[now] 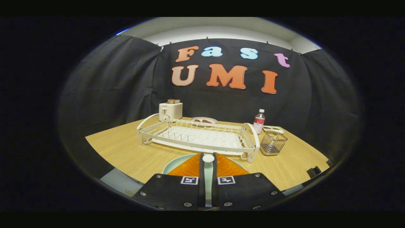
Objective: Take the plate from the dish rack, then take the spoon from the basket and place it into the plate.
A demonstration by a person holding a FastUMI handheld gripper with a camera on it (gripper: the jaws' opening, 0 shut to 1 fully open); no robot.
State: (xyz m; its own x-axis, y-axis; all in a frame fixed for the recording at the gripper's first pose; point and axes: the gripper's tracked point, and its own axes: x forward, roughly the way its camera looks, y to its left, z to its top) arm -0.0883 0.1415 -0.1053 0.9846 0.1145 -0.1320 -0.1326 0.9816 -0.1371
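- The wooden table carries everything, and the booth's black cloth wall stands behind it.
- At the far left of the table, behind the rack's left end, a white toaster stands upright with a slice of bread poking from its top.
- The white wire dish rack lies across the middle of the table, just beyond the fingers; its slots hold nothing.
- Behind the rack, about its middle, a small plate with something red on it rests on the table.
- The pale green plate lies flat on the table in front of the rack, under and around the fingers; its rim shows to their left.
- The gripper has its fingers clenched on the spoon: the round white end stands just at the fingertips, and the pale handle runs back through the narrow slit between them, right above the plate.
- To the right, behind the rack's right end, a clear bottle with a red label stands upright.
- Just right of the bottle, a small flat tray lies on the table.
- In front of that tray and beside the rack's right end, the wire basket stands upright and apart from the fingers.
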